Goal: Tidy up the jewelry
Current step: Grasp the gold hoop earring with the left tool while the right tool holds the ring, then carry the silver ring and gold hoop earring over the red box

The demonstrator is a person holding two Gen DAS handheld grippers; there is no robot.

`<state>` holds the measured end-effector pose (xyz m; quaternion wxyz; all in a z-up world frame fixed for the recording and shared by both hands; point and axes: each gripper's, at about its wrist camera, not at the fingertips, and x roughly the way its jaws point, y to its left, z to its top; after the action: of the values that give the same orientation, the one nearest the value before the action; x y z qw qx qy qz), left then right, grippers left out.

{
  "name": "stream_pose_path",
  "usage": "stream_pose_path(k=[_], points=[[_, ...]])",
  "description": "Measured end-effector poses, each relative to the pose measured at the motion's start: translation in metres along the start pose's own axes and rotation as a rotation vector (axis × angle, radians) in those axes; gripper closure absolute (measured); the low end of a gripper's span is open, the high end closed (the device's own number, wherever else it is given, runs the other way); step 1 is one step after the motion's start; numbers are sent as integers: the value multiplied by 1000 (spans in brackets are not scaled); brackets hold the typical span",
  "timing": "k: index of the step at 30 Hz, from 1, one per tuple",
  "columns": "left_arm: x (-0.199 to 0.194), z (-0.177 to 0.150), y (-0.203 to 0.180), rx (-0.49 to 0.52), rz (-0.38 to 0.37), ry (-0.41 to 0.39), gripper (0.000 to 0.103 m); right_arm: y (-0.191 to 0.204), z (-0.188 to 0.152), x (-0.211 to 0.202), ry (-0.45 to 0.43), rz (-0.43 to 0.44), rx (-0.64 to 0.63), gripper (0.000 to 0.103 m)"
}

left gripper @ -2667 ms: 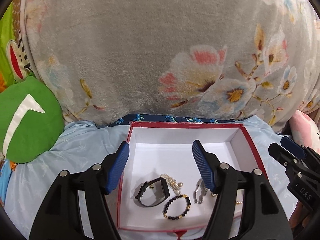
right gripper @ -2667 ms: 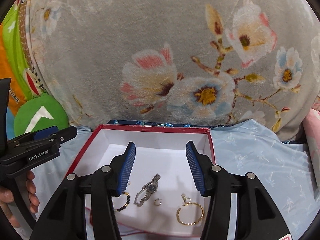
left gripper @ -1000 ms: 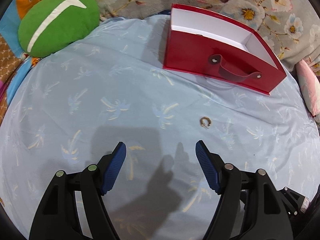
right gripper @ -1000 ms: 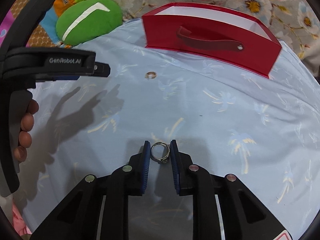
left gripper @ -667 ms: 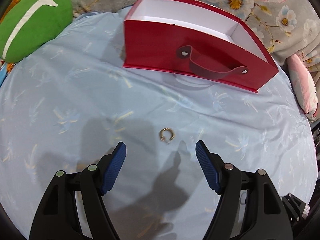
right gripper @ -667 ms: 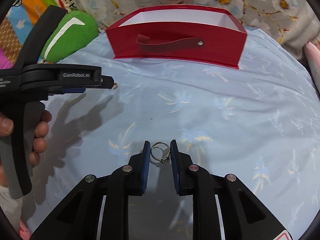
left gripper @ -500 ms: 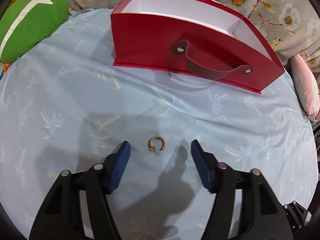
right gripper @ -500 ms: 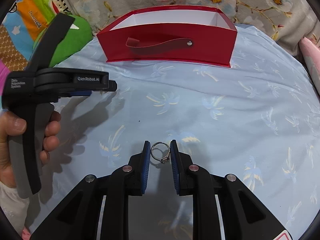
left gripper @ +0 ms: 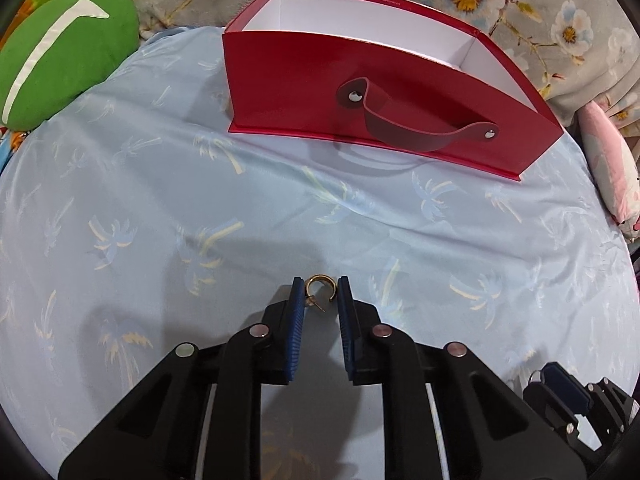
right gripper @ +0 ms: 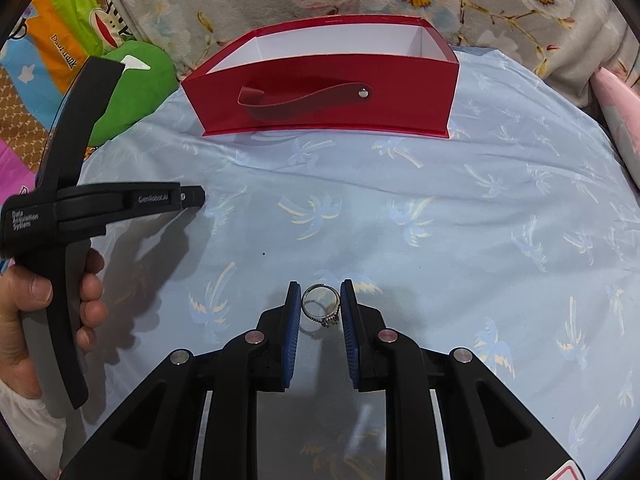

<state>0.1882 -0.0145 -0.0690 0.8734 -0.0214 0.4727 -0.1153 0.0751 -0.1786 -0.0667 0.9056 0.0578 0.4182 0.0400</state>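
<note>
A red box (left gripper: 304, 92) with a white inside and a strap handle (left gripper: 416, 128) stands at the far side of the light blue bedsheet; it also shows in the right wrist view (right gripper: 400, 96). My left gripper (left gripper: 321, 292) is shut on a small gold hoop earring (left gripper: 319, 284), low over the sheet. My right gripper (right gripper: 320, 300) is shut on a silver ring (right gripper: 320, 306) with a small stone, held above the sheet. The left gripper's body (right gripper: 120, 204) and the hand holding it show at the left of the right wrist view.
A green cushion (left gripper: 60, 60) lies at the far left of the bed. A grey floral blanket (left gripper: 520, 8) rises behind the box. A pink pillow (left gripper: 608, 168) lies at the right edge.
My left gripper moved down onto the gold earring and closed on it. My right gripper kept hold of the silver ring and drifted a little; the box now looks nearer and more centred.
</note>
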Motion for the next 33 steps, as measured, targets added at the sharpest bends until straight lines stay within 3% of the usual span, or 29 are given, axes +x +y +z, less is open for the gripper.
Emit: stream_pose_path(k=[21, 33], points=[[-123, 22, 3, 30, -72, -229, 87, 2, 44, -60, -176, -14, -18, 85], [-168, 73, -3, 95, -34, -382, 87, 0, 107, -94, -332, -29, -55, 85]])
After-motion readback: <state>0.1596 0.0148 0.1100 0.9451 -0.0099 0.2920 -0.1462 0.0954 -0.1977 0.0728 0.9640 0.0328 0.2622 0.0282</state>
